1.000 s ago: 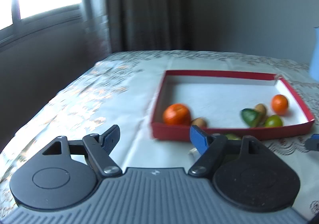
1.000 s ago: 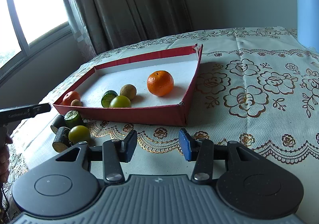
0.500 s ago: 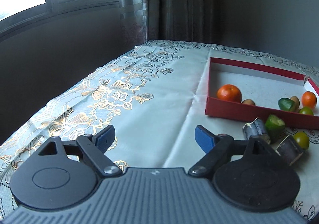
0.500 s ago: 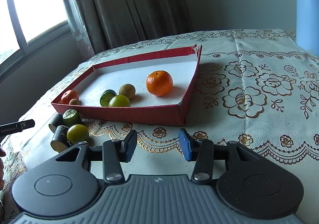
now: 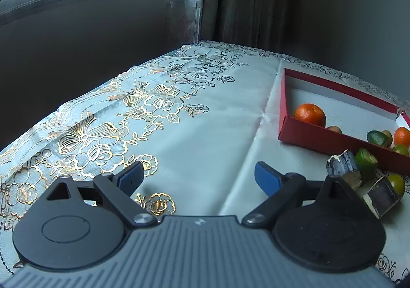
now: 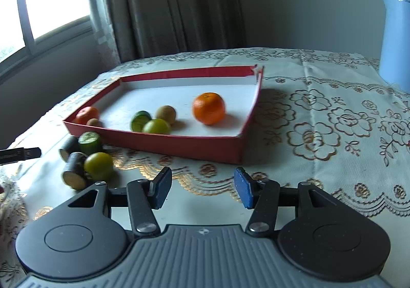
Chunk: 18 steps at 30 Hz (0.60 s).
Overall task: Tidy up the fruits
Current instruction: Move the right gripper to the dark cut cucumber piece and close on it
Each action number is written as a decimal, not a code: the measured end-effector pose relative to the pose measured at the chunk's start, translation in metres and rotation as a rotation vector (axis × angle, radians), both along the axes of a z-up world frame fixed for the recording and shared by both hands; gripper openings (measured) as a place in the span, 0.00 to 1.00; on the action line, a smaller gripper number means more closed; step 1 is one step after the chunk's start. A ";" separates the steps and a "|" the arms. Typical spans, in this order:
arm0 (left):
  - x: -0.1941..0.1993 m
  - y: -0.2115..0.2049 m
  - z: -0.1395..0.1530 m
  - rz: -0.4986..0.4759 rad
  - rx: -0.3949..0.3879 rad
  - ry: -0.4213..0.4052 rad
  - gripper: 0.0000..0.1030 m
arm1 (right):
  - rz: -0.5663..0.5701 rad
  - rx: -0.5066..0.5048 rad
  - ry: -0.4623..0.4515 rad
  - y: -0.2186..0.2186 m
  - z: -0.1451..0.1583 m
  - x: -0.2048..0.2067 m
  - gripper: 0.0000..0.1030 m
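A shallow red tray (image 6: pixel 179 147) (image 5: pixel 333 138) holds two oranges (image 6: pixel 208 108) (image 5: pixel 310 115), a green citrus (image 6: pixel 156 126), a cut green piece (image 6: pixel 140 120) and brown fruits (image 6: pixel 166 114). Outside its near-left corner lie two dark cane pieces (image 6: pixel 74 170) (image 5: pixel 343 167), a green cut piece (image 6: pixel 89 142) and a yellow-green citrus (image 6: pixel 98 165). My right gripper (image 6: pixel 202 189) hovers in front of the tray, jaws opening, nothing between them. My left gripper (image 5: pixel 198 177) is wide over bare cloth left of the tray, jaws still opening, empty; its tip (image 6: pixel 20 154) shows at the right wrist view's left edge.
A flower-patterned tablecloth (image 5: pixel 153 121) covers the table, whose left edge drops off near the window wall. A pale blue kettle (image 6: pixel 396 39) stands at the back right. Curtains hang behind the table.
My left gripper has swung away leftward from the tray and lower, its jaws spreading. My right gripper has stayed put while its jaws widened.
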State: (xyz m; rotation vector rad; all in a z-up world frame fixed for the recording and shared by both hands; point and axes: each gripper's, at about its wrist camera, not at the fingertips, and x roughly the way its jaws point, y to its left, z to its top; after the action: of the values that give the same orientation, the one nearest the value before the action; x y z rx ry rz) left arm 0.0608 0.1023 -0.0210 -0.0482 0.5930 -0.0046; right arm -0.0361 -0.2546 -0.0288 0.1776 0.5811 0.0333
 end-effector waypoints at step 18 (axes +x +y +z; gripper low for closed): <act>-0.001 0.004 0.001 0.016 -0.026 -0.018 0.90 | 0.334 -0.266 -0.150 0.127 0.026 -0.030 0.51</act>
State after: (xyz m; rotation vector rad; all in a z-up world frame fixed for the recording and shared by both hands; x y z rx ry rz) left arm 0.0594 0.1067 -0.0198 -0.0775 0.5746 0.0025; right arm -0.0656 -0.1280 -0.0029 -0.1807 0.4549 0.2899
